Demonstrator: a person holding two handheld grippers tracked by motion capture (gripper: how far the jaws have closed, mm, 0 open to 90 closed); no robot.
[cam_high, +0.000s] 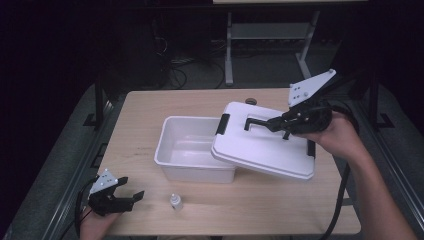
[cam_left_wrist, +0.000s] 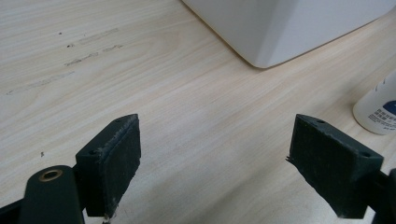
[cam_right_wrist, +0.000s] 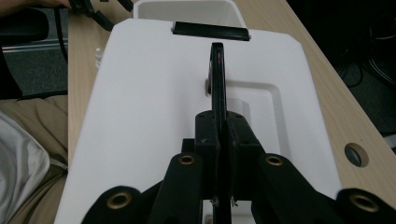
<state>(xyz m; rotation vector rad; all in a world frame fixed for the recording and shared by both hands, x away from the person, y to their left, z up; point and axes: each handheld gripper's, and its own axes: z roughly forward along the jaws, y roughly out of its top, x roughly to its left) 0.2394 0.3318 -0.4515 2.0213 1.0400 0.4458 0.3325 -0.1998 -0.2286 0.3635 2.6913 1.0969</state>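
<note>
Partly hiding the box (cam_high: 185, 145), the lid (cam_high: 260, 145) hangs from the right tool (cam_high: 272, 123).

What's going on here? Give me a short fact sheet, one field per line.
work in hand: lifting the lid off or onto the box
lid: white, tilted, partly over the box, held by its black handle
right gripper: shut on the handle
box: white, open, nothing seen inside
left gripper: open, holding nothing, near the table's front left corner
bottle: small, upright, in front of the box
table: pale wood
</note>
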